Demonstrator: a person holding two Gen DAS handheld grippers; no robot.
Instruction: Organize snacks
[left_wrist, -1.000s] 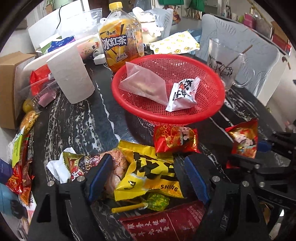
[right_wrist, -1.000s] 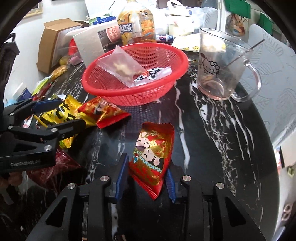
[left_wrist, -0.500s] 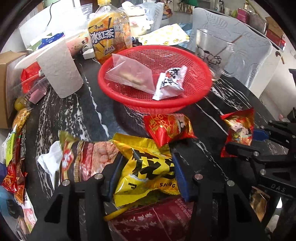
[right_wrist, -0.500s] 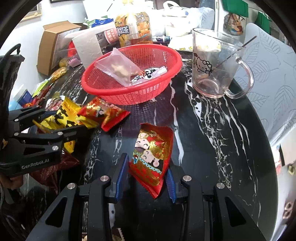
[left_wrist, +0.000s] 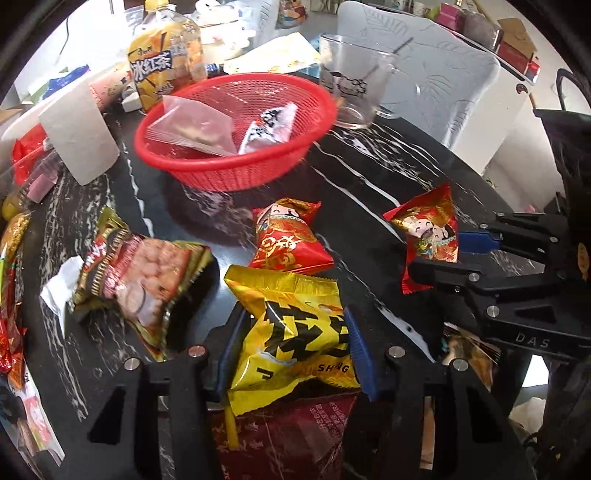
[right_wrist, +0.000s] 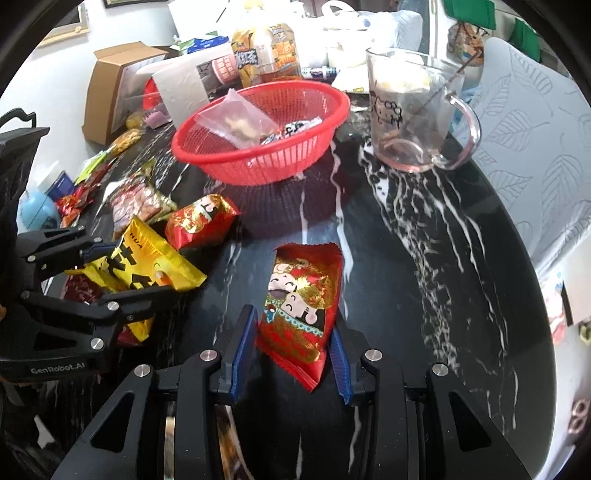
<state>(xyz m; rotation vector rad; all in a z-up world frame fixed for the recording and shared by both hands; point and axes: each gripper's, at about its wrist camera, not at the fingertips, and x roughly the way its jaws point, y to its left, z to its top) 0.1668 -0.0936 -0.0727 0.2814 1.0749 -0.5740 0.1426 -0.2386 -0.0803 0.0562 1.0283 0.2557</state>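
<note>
My left gripper (left_wrist: 293, 343) is shut on a yellow snack bag (left_wrist: 295, 332) with black characters, lifted off the black marble table (left_wrist: 369, 192). My right gripper (right_wrist: 293, 339) is shut on a red cartoon snack packet (right_wrist: 301, 295), which also shows at the right of the left wrist view as the red packet (left_wrist: 428, 229). The red mesh basket (left_wrist: 236, 122) stands beyond both, holding a clear bag (left_wrist: 192, 127) and a white sachet (left_wrist: 269, 125). Another red packet (left_wrist: 288, 240) lies on the table in front of the basket. In the right wrist view the yellow bag (right_wrist: 144, 266) sits in the left gripper (right_wrist: 110, 269).
A brown peanut bag (left_wrist: 136, 273) lies left of the yellow bag, a dark red packet (left_wrist: 288, 435) under it. A glass mug (right_wrist: 410, 110) stands right of the basket, a tea bottle (left_wrist: 166, 62) and a paper roll (left_wrist: 77, 140) behind and left. More snacks crowd the left edge.
My left gripper closed on the yellow bag and carried it up and right, off the pile. My right gripper, still holding the red packet, shifted slightly; the basket sits farther left in both views.
</note>
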